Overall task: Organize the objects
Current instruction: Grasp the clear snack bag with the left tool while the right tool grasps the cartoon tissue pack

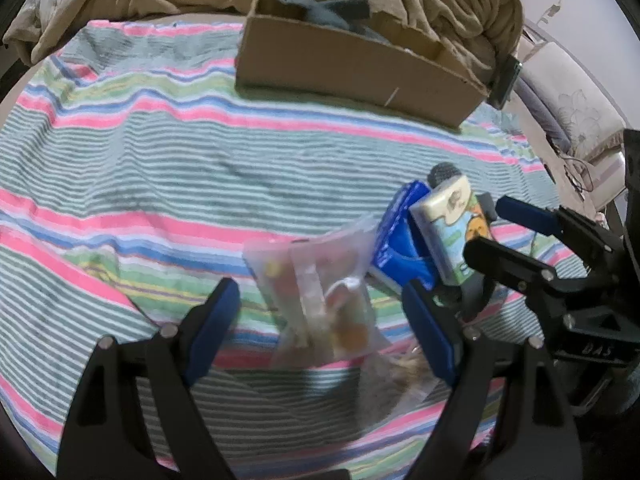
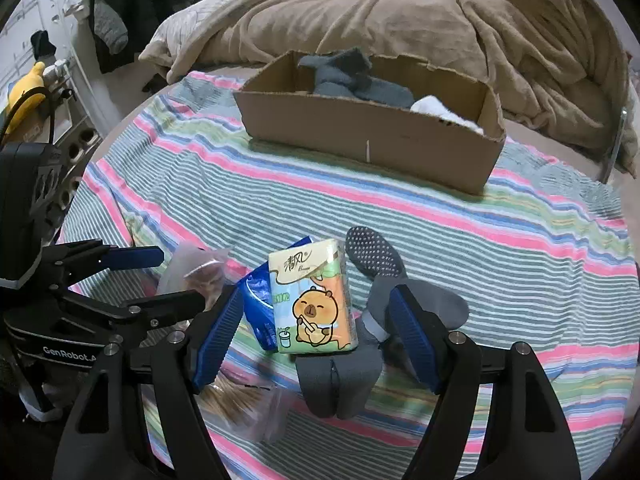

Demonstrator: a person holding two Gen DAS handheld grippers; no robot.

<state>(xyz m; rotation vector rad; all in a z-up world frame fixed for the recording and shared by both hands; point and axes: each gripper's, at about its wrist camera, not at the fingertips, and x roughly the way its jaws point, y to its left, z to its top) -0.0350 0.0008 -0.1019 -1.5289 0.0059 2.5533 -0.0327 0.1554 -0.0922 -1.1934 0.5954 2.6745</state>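
Observation:
A cardboard box [image 2: 368, 140] with grey and white cloth inside stands at the far side of the striped blanket; it also shows in the left wrist view [image 1: 352, 68]. My left gripper [image 1: 320, 320] is open around a clear plastic bag [image 1: 324, 288] of small items. My right gripper [image 2: 316, 324] is open around a cartoon tissue pack [image 2: 312, 300], with a blue tissue pack [image 2: 260, 312] on its left and grey socks [image 2: 372, 256] on its right and below. The tissue pack [image 1: 452, 228] and blue pack [image 1: 400, 236] also show in the left wrist view.
A bag of wooden sticks [image 2: 240, 404] lies near the front. A tan duvet [image 2: 400, 16] is heaped behind the box. The striped blanket [image 1: 140, 184] covers the bed. A rack with dark clothes [image 2: 120, 8] stands off the bed's left.

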